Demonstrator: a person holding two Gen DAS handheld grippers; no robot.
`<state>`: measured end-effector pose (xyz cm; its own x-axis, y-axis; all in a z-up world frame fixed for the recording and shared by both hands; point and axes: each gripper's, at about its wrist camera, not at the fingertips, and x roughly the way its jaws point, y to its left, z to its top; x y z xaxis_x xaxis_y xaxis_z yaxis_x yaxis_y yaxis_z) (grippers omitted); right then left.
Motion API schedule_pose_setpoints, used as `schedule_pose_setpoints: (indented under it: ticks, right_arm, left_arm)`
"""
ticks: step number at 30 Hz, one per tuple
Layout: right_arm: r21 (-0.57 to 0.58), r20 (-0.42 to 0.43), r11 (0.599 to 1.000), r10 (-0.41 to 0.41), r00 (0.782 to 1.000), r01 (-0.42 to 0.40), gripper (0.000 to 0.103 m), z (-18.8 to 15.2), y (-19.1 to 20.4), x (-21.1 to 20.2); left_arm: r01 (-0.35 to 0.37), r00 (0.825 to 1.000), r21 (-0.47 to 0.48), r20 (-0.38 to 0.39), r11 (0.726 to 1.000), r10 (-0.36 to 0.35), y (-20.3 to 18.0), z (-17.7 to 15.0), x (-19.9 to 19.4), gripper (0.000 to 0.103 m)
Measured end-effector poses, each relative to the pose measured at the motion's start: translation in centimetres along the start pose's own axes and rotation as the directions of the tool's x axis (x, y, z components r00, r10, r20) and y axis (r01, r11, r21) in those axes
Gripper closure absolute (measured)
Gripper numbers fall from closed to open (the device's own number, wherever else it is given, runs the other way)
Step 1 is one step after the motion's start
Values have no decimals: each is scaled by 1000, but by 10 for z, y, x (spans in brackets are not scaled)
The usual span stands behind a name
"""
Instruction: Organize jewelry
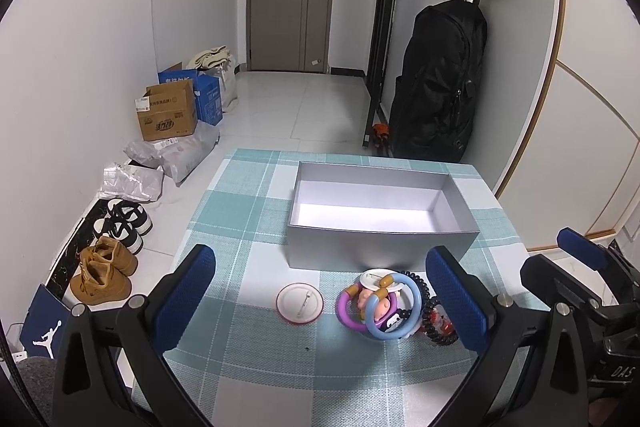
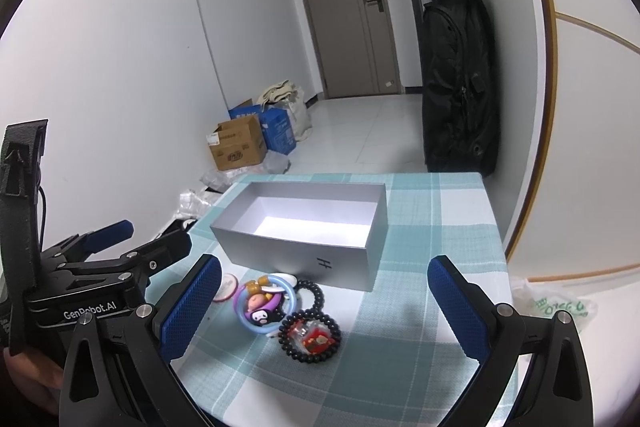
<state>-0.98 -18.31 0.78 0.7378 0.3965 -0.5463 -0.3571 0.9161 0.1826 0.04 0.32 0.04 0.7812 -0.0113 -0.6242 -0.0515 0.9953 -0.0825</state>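
An empty silver box [image 1: 380,235] [image 2: 280,251] stands on the checked tablecloth [image 1: 248,211]. In front of it lies a pile of jewelry: a purple ring [image 1: 347,311], a blue ring [image 1: 394,307] [image 2: 290,301], small figure charms [image 2: 262,311], black bead bracelets [image 1: 436,327] [image 2: 310,337] and a red charm [image 2: 318,341]. A round white badge with a red rim [image 1: 300,304] [image 2: 225,287] lies to the left. My left gripper [image 1: 320,299] hangs open above the badge and pile. My right gripper [image 2: 324,311] is open over the bracelets. Neither holds anything.
The table's right and far edges drop to a tiled floor. Cardboard and blue boxes [image 1: 168,111], plastic bags [image 1: 176,155] and shoes [image 1: 108,267] sit on the floor at left. A black backpack [image 1: 440,83] hangs at the right wall. A hand [image 2: 28,375] holds the left gripper.
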Motion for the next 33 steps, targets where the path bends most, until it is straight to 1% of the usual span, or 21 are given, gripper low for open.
schedule_pose_setpoints:
  ticks: [7,11,13,15,19,22,24,26,33]
  right_arm:
    - [-17,-30,1000,13,999,-14,0,-2,2,7]
    - [-12,-111,999,37,993,-39,0,-8,0,20]
    - [4,-145,998,57,988,-57,1,-11,-4,26]
    - [9,-173,998,66,983,-65,6,-14,-5,31]
    - [-8,-232,997,71,970,-75,10,-22,-4,41]
    - [-21,-278,996,78,958,-87,14,-29,-3,49]
    - [-26,-305,995,83,949,-95,19,-32,-2,55]
    - [-31,-331,994,84,940,-100,22,-36,-2,61]
    - [-63,-390,992,75,918,-108,29,-44,2,77]
  left_arm:
    - [16,1000,-2,-15,1000,-16,2,0,5,1]
    - [24,999,-2,-33,1000,-24,5,0,10,1]
    - [41,998,-6,-50,999,-41,8,0,13,1]
    - [58,996,-17,-65,998,-59,11,0,16,1]
    - [90,992,-40,-89,995,-93,19,1,21,1]
    - [101,989,-60,-100,993,-107,26,2,24,1]
    - [113,987,-81,-109,990,-121,32,2,26,1]
    - [112,986,-98,-114,989,-123,38,3,28,1]
    - [93,985,-154,-128,984,-113,56,6,37,1]
